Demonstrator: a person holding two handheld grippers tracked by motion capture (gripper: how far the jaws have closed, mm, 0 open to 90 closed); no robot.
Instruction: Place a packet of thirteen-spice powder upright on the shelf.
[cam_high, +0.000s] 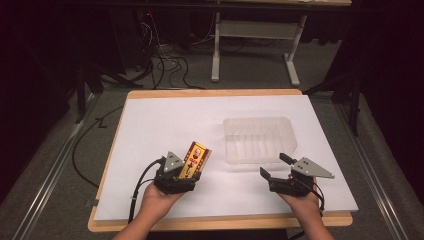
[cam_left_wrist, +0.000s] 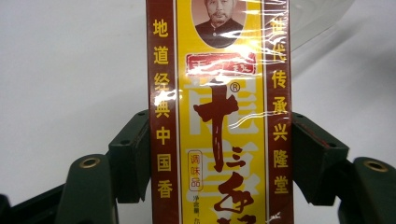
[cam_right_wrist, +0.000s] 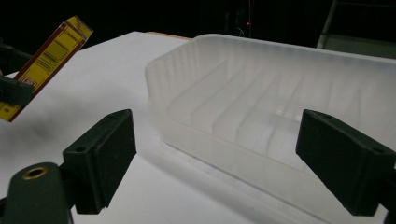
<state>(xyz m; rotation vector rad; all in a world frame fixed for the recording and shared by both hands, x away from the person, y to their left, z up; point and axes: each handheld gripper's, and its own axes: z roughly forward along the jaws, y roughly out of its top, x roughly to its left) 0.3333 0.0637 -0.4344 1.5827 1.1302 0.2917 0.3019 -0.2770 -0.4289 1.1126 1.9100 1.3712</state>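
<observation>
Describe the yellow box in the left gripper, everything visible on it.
The yellow box is a slim, tall carton with dark red side bands, wrapped in glossy clear film. Its front bears a portrait at the top and Chinese lettering in red, white and yellow; another face, seen in the right gripper view, carries a barcode. The left gripper holds it, one jaw pressing each long side. It is lifted off the white table sheet, leaning away from the person, left of the clear plastic tray and not touching it.

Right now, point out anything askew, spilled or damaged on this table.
Nothing stands out. The left gripper holds the box tilted, off the table, wrapper intact. The tub sits upright and empty on the white sheet. The right gripper is open, holding nothing.
</observation>
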